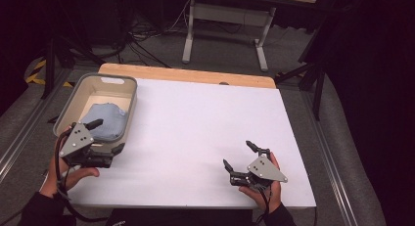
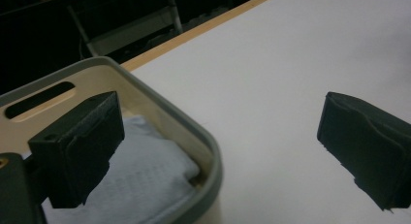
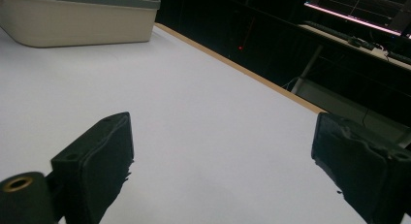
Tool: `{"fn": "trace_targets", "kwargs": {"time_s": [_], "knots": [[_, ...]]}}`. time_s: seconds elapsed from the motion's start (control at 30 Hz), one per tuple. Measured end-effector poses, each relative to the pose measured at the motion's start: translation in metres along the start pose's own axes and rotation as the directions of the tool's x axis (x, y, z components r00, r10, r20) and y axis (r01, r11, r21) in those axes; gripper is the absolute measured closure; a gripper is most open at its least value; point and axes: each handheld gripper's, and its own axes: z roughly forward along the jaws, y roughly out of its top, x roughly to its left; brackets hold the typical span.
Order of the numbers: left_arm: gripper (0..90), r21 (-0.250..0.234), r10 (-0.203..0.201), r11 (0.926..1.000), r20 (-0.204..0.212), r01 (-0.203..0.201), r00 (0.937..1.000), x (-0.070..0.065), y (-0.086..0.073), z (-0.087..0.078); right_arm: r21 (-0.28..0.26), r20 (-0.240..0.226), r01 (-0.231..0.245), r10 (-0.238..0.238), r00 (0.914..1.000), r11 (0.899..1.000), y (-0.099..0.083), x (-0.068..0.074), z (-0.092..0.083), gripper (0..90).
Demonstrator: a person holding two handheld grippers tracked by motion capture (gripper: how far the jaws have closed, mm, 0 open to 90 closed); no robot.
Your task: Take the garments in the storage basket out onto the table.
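Observation:
A beige bin with a grey rim [image 1: 128, 108] stands at the table's left edge, and a folded light blue cloth [image 1: 108, 119] lies inside it. My left gripper [image 1: 106, 136] is open and straddles the bin's near right corner. One jaw hovers over the cloth and the other is outside, above the table. In the left gripper view the gripper [image 2: 218, 136] has the rim [image 2: 160, 95] and cloth [image 2: 145, 175] between and beneath its wide jaws. My right gripper [image 1: 239, 154] is open over bare table at the front right, with nothing between its jaws [image 3: 225, 151].
The white tabletop [image 1: 205, 118] has a wooden strip along its far edge [image 1: 195, 75]. The bin [image 3: 72, 20] lies far off to the left in the right gripper view. Beyond the table stand a desk frame [image 1: 225, 20] and cables on grey floor.

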Motion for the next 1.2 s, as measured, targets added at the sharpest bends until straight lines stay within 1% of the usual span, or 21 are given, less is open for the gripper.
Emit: {"fn": "trace_targets", "kwargs": {"time_s": [0.1, 0.17, 0.23, 0.27, 0.33, 0.37, 0.47, 0.5, 0.6, 0.63, 0.67, 0.7, 0.73, 0.8, 0.83, 0.93, 1.0, 1.03, 1.1, 1.17, 1.2], "knots": [[3.5, 0.038, -0.006, 0.9992, -0.014, 0.006, 0.9999, 0.016, 0.010, -0.001, 0.009, -0.002, 0.002, -0.002, 1.0000, 1.000, -0.001, 0.000, 0.001, 8.1], [3.4, 0.060, -0.019, 0.9980, -0.009, 0.019, 0.9998, 0.028, 0.018, 0.001, 0.016, -0.004, -0.003, 0.004, 1.0000, 1.000, -0.002, -0.001, 0.002, 8.0], [3.2, 0.119, -0.007, 0.9928, -0.013, 0.008, 0.9999, 0.042, 0.026, 0.007, 0.025, -0.008, -0.006, 0.007, 0.9999, 1.000, -0.003, -0.002, 0.002, 7.8], [3.2, 0.164, -0.013, 0.9864, -0.014, 0.015, 0.9998, 0.051, 0.029, 0.013, 0.027, -0.009, -0.007, 0.008, 0.9999, 1.000, -0.003, -0.002, 0.002, 7.8], [3.1, 0.205, -0.035, 0.9782, -0.006, 0.035, 0.9994, 0.062, 0.031, 0.020, 0.031, -0.013, -0.009, 0.009, 0.9999, 0.999, -0.003, -0.003, 0.003, 7.7], [3.1, 0.240, -0.059, 0.9691, 0.007, 0.056, 0.9982, 0.071, 0.031, 0.026, 0.034, -0.013, -0.009, 0.010, 0.9999, 0.999, -0.003, -0.003, 0.003, 7.6], [3.4, 0.326, -0.093, 0.9417, 0.015, 0.083, 0.9955, 0.087, 0.028, 0.041, 0.040, -0.019, -0.010, 0.011, 0.9998, 0.999, -0.004, -0.002, 0.004, 7.6], [3.4, 0.350, -0.097, 0.9327, 0.010, 0.088, 0.9952, 0.091, 0.026, 0.046, 0.044, -0.021, -0.010, 0.011, 0.9997, 0.999, -0.004, -0.002, 0.005, 7.6], [3.4, 0.404, -0.108, 0.9106, 0.030, 0.086, 0.9937, 0.099, 0.021, 0.058, 0.057, -0.025, -0.010, 0.011, 0.9996, 0.998, -0.005, -0.002, 0.007, 7.6], [3.7, 0.434, -0.143, 0.8945, 0.055, 0.105, 0.9882, 0.102, 0.021, 0.062, 0.059, -0.028, -0.009, 0.011, 0.9995, 0.998, -0.006, -0.002, 0.007, 7.6], [4.9, 0.438, -0.133, 0.8947, 0.070, 0.089, 0.9887, 0.103, 0.022, 0.064, 0.064, -0.035, -0.011, 0.013, 0.9993, 0.998, -0.006, -0.002, 0.008, 7.6], [3.7, 0.451, -0.113, 0.8894, 0.058, 0.075, 0.9918, 0.103, 0.022, 0.066, 0.065, -0.036, -0.009, 0.012, 0.9993, 0.998, -0.006, -0.001, 0.008, 7.6], [3.1, 0.490, -0.094, 0.8696, 0.047, 0.059, 0.9945, 0.103, 0.021, 0.071, 0.067, -0.038, -0.010, 0.012, 0.9992, 0.998, -0.006, -0.001, 0.009, 7.6], [2.2, 0.560, -0.116, 0.8269, 0.090, 0.047, 0.9892, 0.105, 0.020, 0.081, 0.069, -0.044, -0.013, 0.016, 0.9989, 0.998, -0.006, -0.001, 0.009, 7.6], [1.4, 0.577, -0.109, 0.8164, 0.099, 0.032, 0.9891, 0.105, 0.020, 0.084, 0.071, -0.048, -0.012, 0.016, 0.9987, 0.997, -0.007, -0.001, 0.010, 7.6], [0.2, 0.636, -0.098, 0.7718, 0.132, -0.008, 0.9863, 0.105, 0.018, 0.099, 0.078, -0.051, -0.009, 0.013, 0.9986, 0.997, -0.007, 0.000, 0.011, 7.6], [0.4, 0.664, -0.094, 0.7472, 0.147, -0.028, 0.9846, 0.104, 0.016, 0.109, 0.081, -0.057, -0.012, 0.016, 0.9982, 0.997, -0.008, 0.000, 0.011, 7.6], [0.2, 0.678, -0.103, 0.7346, 0.151, -0.027, 0.9831, 0.102, 0.014, 0.114, 0.084, -0.057, -0.011, 0.016, 0.9983, 0.996, -0.008, 0.000, 0.012, 7.6], [0.0, 0.697, -0.109, 0.7165, 0.155, -0.030, 0.9819, 0.101, 0.009, 0.123, 0.088, -0.059, -0.008, 0.013, 0.9982, 0.996, -0.008, 0.000, 0.012, 7.6], [0.4, 0.728, -0.122, 0.6848, 0.147, -0.024, 0.9815, 0.101, 0.006, 0.129, 0.093, -0.062, -0.009, 0.014, 0.9980, 0.996, -0.009, 0.001, 0.013, 7.7], [0.7, 0.732, -0.126, 0.6805, 0.145, -0.021, 0.9814, 0.101, 0.005, 0.130, 0.097, -0.062, -0.006, 0.012, 0.9980, 0.995, -0.010, 0.001, 0.014, 7.7]]}}
